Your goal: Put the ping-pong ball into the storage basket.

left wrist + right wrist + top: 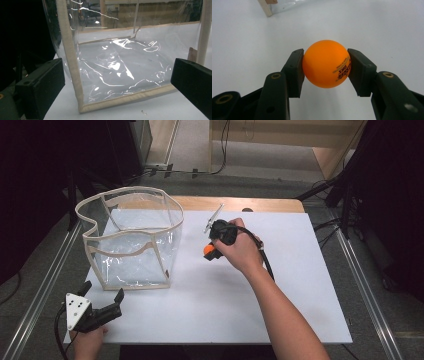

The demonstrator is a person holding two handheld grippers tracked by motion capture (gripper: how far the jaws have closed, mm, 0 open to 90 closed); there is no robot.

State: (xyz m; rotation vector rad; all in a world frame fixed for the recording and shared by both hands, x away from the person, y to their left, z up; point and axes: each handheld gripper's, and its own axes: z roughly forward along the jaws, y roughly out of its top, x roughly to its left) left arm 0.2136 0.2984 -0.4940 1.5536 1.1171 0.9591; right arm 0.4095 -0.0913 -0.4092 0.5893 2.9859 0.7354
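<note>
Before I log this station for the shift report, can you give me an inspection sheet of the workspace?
Surface: white board on a wooden table, bare apart from the items below.
Job's things: orange ball with black print; clear bag with beige trim, standing open.
Clutter: nothing seen.
Grippers: right gripper shut on the ball; left gripper open, jaws facing the bag's lower edge.
Cables: black cable trailing from the right gripper; more on the floor.
Surroundings: dark equipment, metal rails, wooden panels.
</note>
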